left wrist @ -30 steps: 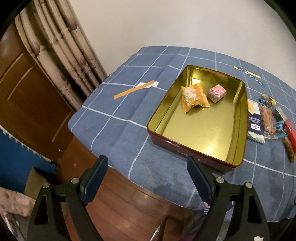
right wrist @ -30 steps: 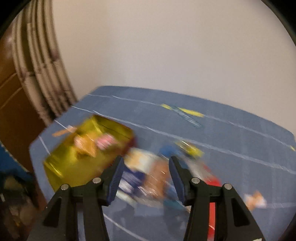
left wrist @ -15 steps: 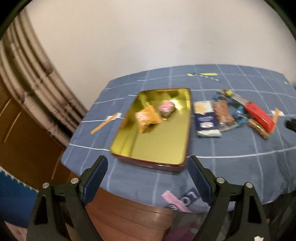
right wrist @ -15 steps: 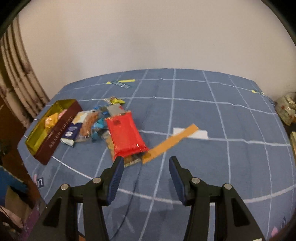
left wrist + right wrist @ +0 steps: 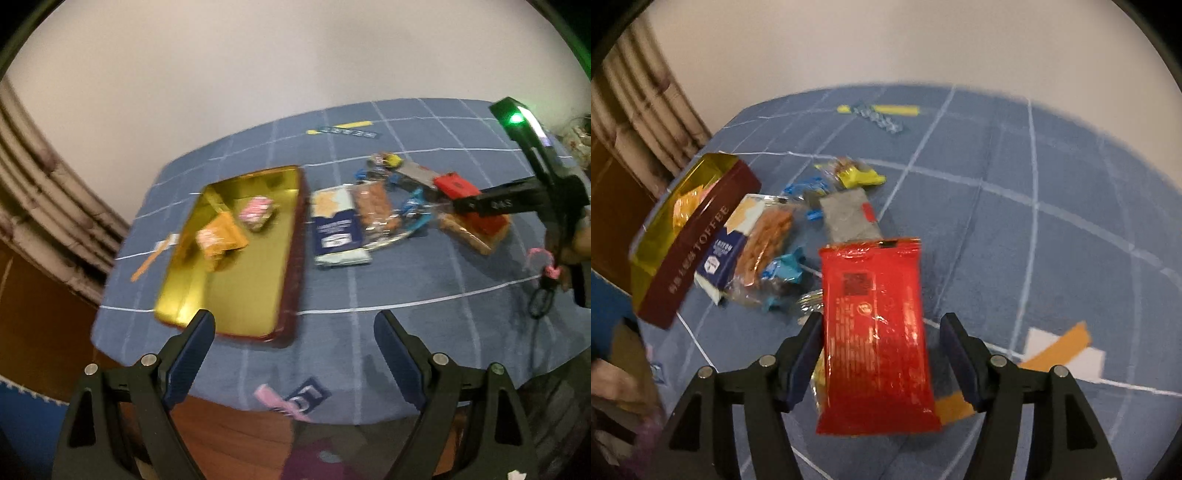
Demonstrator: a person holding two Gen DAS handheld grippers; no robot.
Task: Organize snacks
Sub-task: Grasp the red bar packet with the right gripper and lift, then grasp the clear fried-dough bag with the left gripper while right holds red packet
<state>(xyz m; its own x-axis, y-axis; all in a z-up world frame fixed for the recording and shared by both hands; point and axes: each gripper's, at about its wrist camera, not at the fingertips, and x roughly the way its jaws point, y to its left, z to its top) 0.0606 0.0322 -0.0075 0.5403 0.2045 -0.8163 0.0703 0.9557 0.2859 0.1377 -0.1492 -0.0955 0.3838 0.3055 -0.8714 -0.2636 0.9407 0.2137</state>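
Observation:
A gold tin point(image 5: 295, 240) with dark red walls point(image 5: 698, 254) sits at the table's left and holds an orange packet point(image 5: 219, 238) and a pink snack point(image 5: 258, 212). To its right lies a heap of snacks: a blue-white packet point(image 5: 334, 229), a clear bag of brown biscuits point(image 5: 768, 236), a grey packet point(image 5: 849, 218) and a red packet point(image 5: 875, 321). My right gripper point(image 5: 881, 321) straddles the red packet, open; its left pad is at the packet's edge and a gap shows on the right. My left gripper point(image 5: 294, 321) hovers open and empty over the table's near edge.
Blue checked cloth point(image 5: 388, 288) covers the table. An orange tape strip on white point(image 5: 1056, 343) lies right of the red packet, another point(image 5: 151, 258) left of the tin. Yellow tape point(image 5: 343, 127) marks the far side. Curtain point(image 5: 44, 192) hangs left; wooden floor point(image 5: 221, 435) lies below.
My right gripper has come down and forward, so the red packet now lies between its fingers. My left gripper has swung right and rolled; the tin now sits left of centre.

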